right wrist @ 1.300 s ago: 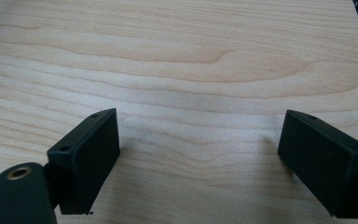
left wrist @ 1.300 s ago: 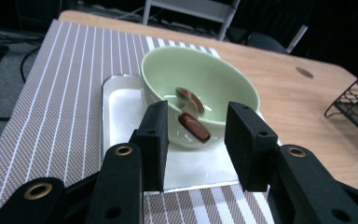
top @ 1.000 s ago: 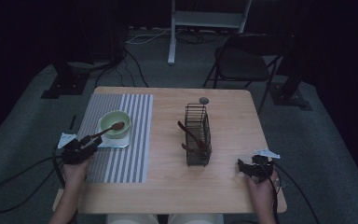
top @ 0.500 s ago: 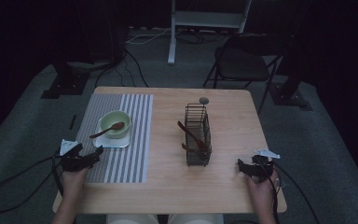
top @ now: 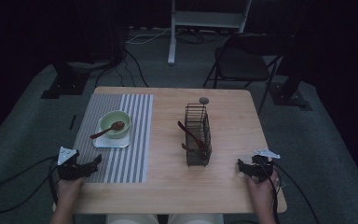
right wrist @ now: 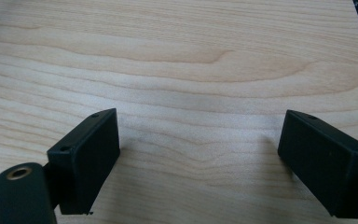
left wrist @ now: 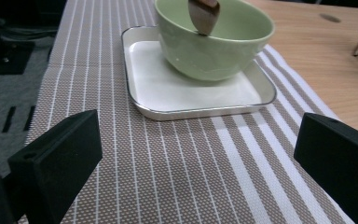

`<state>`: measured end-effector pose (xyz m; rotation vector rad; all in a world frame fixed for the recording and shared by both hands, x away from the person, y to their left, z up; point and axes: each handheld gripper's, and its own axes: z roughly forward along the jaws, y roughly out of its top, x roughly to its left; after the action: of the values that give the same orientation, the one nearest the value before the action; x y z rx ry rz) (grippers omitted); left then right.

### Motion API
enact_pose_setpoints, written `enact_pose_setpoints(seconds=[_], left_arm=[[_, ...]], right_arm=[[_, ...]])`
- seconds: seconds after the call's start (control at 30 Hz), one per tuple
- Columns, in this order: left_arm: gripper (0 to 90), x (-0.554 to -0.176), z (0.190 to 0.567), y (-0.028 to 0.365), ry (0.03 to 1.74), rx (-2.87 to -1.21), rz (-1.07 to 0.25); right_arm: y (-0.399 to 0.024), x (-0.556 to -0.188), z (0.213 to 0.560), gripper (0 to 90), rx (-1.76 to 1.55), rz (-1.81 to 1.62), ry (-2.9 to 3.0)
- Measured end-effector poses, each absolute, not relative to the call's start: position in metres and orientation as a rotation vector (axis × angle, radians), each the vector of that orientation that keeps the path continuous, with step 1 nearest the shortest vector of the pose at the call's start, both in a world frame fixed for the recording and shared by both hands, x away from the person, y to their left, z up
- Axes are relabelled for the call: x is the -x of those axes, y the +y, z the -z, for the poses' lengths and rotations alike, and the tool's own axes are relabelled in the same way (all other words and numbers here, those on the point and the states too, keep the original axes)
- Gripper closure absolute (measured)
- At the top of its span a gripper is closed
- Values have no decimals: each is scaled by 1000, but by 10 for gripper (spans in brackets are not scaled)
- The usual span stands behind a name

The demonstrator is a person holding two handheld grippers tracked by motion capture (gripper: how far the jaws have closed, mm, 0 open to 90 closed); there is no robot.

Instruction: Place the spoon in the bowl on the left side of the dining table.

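Spoon lies ahead of my left claw, nearer than my right.

My left claw (top: 94,161) gapes empty; the spoon (top: 106,130) rests in the bowl (top: 115,123), handle slanting toward it. My right claw (top: 240,166) gapes empty over bare table (top: 233,121).

- A wooden table (top: 228,126) seen from above in a dim room.
- On its left, a striped placemat (top: 135,140) carries a white square tray (top: 103,143) with a green bowl (top: 115,123) on it; a wooden spoon (top: 106,131) rests in the bowl.
- Mid-table, a dark wire basket (top: 197,135) holds wooden utensils (top: 191,135).
- A small grey round object (top: 204,100) lies behind it.
- The left gripper (top: 95,160) sits at the mat's near corner, the right gripper (top: 240,167) near the right edge.
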<state>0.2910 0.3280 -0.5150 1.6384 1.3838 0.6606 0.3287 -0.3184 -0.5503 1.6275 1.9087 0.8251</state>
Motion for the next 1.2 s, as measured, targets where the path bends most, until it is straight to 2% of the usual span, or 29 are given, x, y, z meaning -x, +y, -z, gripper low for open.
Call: enact_pose_setpoints(seconds=[0.23,0.5,1.03,1.2], left_arm=[[9,-279,519,339,1393,-1610,-702],[10,-265,525,350,1407,-1609,-681],[10,-223,528,367,1401,-1569,-728],[10,-214,527,373,1396,-1517,-717]], right_arm=[[-318,-329,550,119,-1628,-825,1909],[-318,-329,550,119,-1627,-825,1909],[-318,-329,550,118,-1627,-825,1909],[-318,-329,550,119,-1627,-825,1909]])
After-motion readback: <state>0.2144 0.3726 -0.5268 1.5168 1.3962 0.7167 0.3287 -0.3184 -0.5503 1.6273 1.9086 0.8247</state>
